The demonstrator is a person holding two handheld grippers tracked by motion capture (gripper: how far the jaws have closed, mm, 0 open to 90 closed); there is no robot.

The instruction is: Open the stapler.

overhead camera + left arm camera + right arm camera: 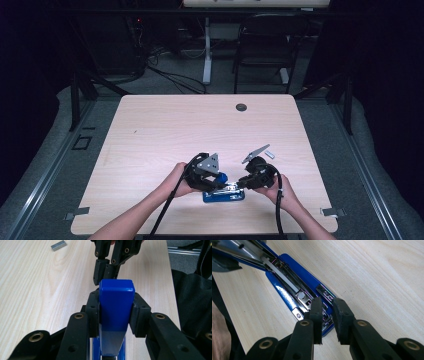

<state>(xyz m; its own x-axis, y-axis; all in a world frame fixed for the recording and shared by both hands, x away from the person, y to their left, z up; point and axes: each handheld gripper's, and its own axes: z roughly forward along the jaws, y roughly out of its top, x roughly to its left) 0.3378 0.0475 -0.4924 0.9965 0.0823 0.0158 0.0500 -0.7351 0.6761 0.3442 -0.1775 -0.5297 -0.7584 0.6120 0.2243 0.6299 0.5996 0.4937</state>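
The left claw (116,315) is clamped on the raised blue top arm of the stapler (116,302), one pad pressed against each flank of the cap, holding it swung up off the base. The right claw (327,320) sits at the front end of the stapler's base, its jaws nearly together with a narrow gap; whether they pinch the chrome magazine rail there I cannot tell.

The work looks like loading staples into the open stapler (223,192). To do it well, I would keep the left grip steady so the top arm does not snap down, and let the right claw work along the open rail (284,277) in line with it rather than across, so nothing jams in the channel.

Taking the stapler as the landmark: it lies on the surface (165,130) near the front edge, between the two hands. Beyond it and to its right lies one small grey strip of staples (270,154), well apart from it.

Count: one stapler, one staple strip, two claws.
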